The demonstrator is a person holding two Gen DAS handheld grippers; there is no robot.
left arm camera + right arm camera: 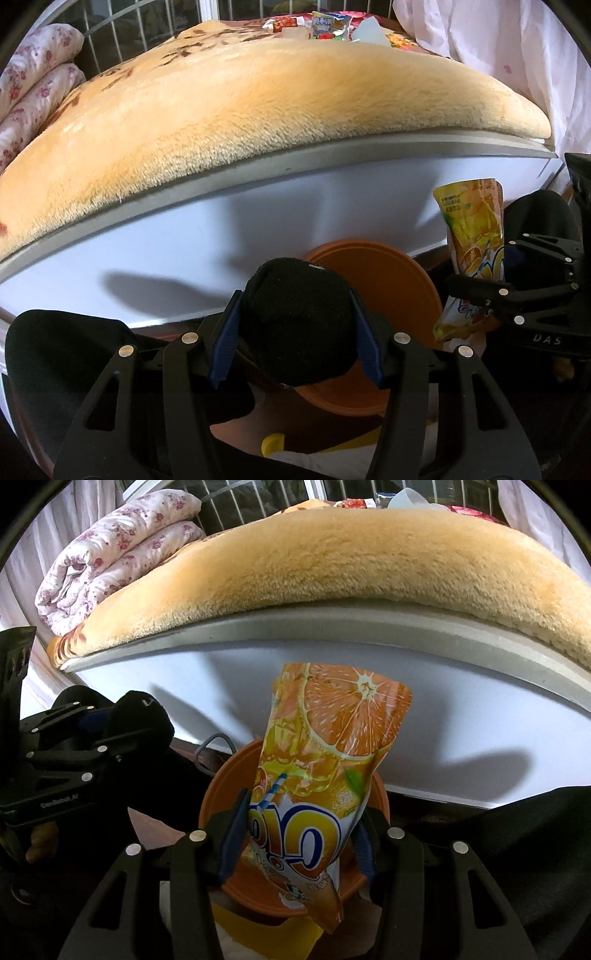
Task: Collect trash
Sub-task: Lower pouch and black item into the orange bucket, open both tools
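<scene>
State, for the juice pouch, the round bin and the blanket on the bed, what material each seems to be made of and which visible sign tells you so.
Juice pouch: glossy printed plastic film, probably; it creases and reflects light.
Round bin: smooth matt orange plastic, seemingly; even colour, moulded rim.
Blanket: soft plush fleece, likely synthetic; short raised fibres along its edge.

left tool (pixel 297 345): black linkage | silver rivets | blue pads | "uas" lettering
</scene>
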